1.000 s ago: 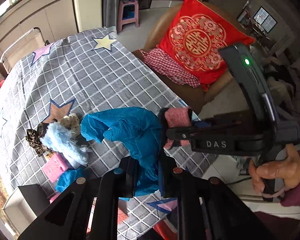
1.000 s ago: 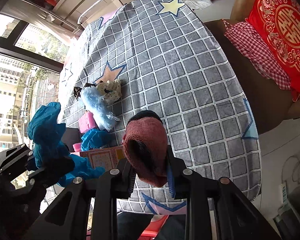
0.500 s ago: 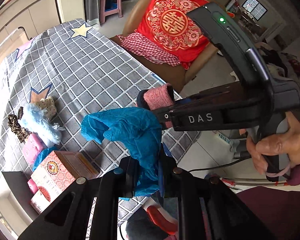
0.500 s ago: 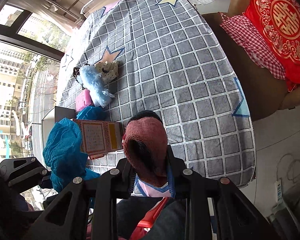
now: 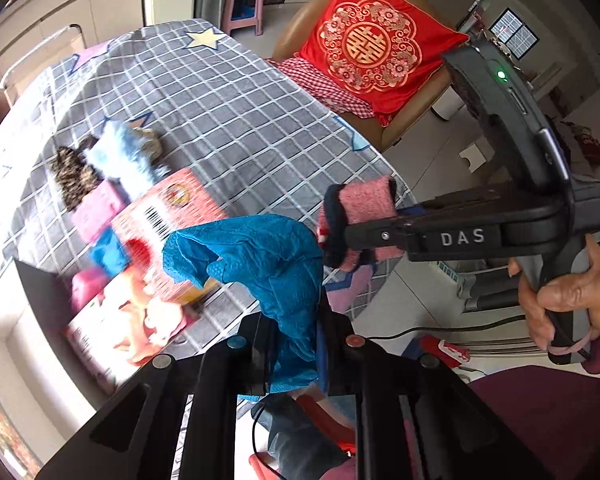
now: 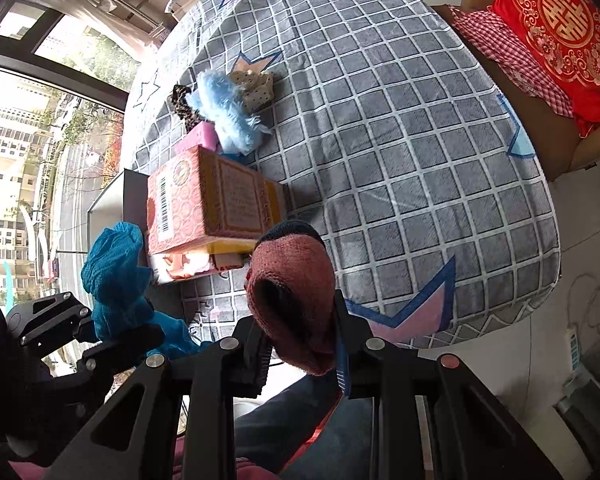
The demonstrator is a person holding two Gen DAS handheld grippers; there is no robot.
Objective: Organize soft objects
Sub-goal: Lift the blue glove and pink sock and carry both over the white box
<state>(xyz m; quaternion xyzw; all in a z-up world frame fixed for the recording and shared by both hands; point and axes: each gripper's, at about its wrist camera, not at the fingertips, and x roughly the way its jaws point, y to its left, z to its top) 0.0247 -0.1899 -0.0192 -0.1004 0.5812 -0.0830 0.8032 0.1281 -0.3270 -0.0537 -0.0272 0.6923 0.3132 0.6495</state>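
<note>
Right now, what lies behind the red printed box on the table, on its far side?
Behind the red box lie a pink item, a fluffy light-blue piece, a leopard-print piece and a spotted cream one. A blue scrap peeks out; the box hides the rest.

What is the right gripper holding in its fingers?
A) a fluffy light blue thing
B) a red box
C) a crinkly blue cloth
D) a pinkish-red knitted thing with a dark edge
D. The right gripper is shut on the pinkish-red knitted piece, while the blue cloth is in the left gripper, and the fluffy light blue thing and the red box lie on the table.
</note>
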